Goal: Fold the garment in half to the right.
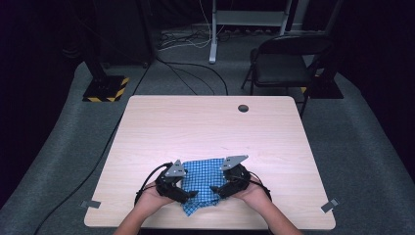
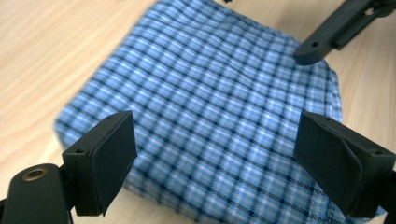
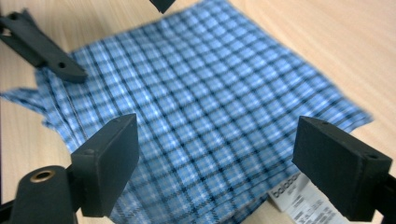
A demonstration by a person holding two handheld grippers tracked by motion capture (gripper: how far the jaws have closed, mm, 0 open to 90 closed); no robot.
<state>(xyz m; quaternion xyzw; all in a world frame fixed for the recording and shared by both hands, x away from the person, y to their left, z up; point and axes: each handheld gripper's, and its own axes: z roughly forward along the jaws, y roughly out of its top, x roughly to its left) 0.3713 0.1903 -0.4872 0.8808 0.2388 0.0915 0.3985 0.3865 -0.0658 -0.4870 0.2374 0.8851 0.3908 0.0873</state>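
The right gripper (image 3: 215, 163) hangs with jaws wide apart over a folded blue checked cloth (image 3: 201, 102) on the table (image 3: 322, 42); a white label (image 3: 303, 200) pokes out beneath.

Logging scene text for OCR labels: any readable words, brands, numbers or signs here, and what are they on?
White care label at the edge of the blue checked cloth: one larger printed word, possibly a brand, too blurred to read for sure; the small print below it is illegible.
Nothing else readable on the table or either gripper.

The checked cloth (image 2: 215, 116) was soft woven fabric, matt, with a white paper-like label (image 3: 303, 203). The desk (image 1: 205, 127) was smooth pale wood. Gripper pads (image 2: 114, 156) looked matt black.
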